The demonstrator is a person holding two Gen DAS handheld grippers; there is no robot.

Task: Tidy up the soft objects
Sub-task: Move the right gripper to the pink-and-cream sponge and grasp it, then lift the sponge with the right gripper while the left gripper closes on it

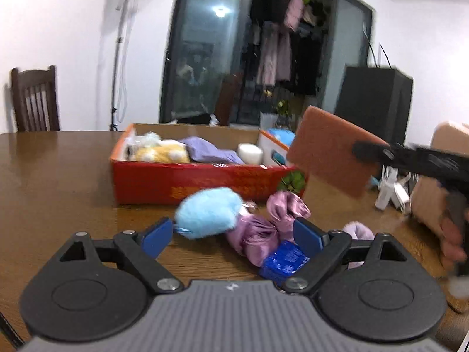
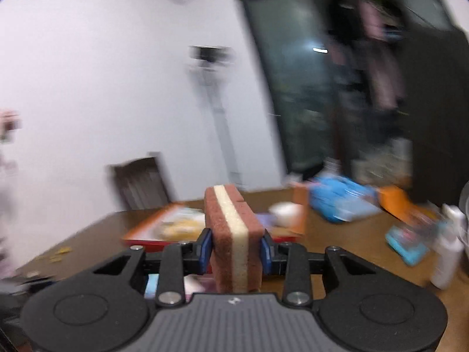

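Fingers of the right gripper are seen clamped on a sponge, its two brown scouring faces pressed by the blue pads and its pale foam core facing the camera; the sponge is held upright, clear of the desk. In the left wrist view the same sponge is observed in the air above the near right corner of the red box, with a hand on the gripper's handle at the right edge. Fingers of the left gripper are found spread wide with nothing gripped.

Between and just beyond those fingers, several soft items are noted lying on the desk: a blue packet nearest the right finger, a mauve satin scrunchie touching it, a light blue fluffy ball beside the scrunchie on the left, and a pale lilac furry item partly hidden behind the right finger.

Further back, the red box is recorded as open-topped and holding a yellow-and-white plush toy, a folded lilac cloth and a white roll. A white-and-orange container stands behind its right end. A dark wooden chair is seen at the far left, beyond the desk.
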